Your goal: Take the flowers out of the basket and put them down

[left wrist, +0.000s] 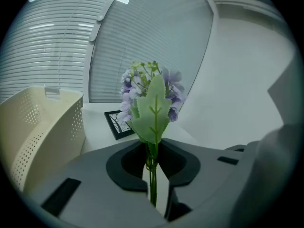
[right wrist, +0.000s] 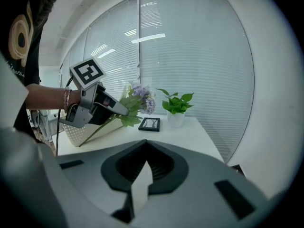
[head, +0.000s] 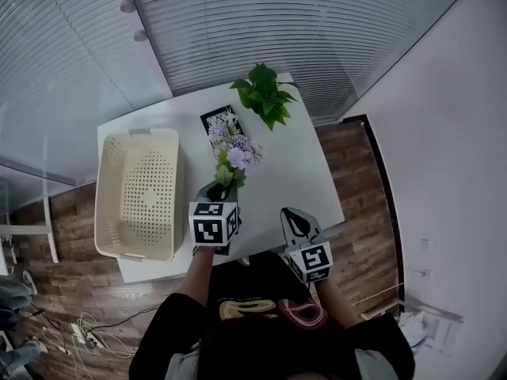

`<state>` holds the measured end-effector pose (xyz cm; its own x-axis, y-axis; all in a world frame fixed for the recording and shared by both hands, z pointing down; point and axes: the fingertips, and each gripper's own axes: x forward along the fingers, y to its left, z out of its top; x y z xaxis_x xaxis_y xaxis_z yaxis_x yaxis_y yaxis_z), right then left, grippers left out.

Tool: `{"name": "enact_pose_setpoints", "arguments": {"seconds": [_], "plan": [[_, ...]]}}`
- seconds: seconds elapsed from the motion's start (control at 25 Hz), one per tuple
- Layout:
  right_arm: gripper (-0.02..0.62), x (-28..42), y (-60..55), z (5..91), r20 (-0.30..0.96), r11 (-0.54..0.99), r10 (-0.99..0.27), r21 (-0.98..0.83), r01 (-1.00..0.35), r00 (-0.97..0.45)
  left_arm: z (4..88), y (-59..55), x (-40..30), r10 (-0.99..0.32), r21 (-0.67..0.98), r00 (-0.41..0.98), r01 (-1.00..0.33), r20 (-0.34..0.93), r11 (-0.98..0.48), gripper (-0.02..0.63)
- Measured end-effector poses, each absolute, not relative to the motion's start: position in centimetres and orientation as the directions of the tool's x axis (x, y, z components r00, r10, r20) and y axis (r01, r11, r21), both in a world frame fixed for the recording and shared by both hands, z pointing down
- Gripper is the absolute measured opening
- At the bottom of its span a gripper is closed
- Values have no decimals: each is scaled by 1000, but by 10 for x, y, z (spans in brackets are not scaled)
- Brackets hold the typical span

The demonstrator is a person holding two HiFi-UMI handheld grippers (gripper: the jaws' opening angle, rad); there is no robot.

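Note:
A bunch of purple flowers [head: 235, 153] with green leaves hangs above the white table [head: 305, 172], right of the cream perforated basket [head: 139, 138]. My left gripper [head: 219, 188] is shut on the thin green stems [left wrist: 152, 182], with the blooms [left wrist: 151, 87] pointing away over the table. From the right gripper view, the flowers [right wrist: 138, 95] stick out of the left gripper [right wrist: 123, 111] and the long stems trail down behind it. My right gripper [head: 294, 217] hovers at the table's front edge, shut with nothing in it [right wrist: 145, 167]. The basket looks empty inside.
A black picture frame [head: 215, 118] lies flat behind the flowers. A potted green plant [head: 264, 93] stands at the table's far edge. Windows with blinds [head: 317, 30] run behind the table. Wooden floor [head: 360, 212] shows to the right. Cables [head: 87, 331] lie on the floor at the lower left.

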<state>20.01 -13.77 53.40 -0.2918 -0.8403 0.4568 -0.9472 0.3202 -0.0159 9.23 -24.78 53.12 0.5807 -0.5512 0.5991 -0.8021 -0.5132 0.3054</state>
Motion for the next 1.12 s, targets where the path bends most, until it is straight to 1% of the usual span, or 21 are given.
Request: {"name": "enact_pose_setpoints", "arguments": {"seconds": [0.32, 0.68, 1.12], "plan": [[11, 199, -134, 546, 492, 298, -826, -36, -954, -276, 575, -242, 102, -470, 327, 600, -776, 647, -539, 61], [11, 194, -129, 552, 513, 290, -819, -17, -957, -257, 617, -236, 109, -402, 337, 612, -750, 681, -569, 61], [11, 195, -129, 549, 504, 290, -826, -2, -957, -252, 646, -237, 107, -372, 352, 596, -761, 711, -545, 64]]}}
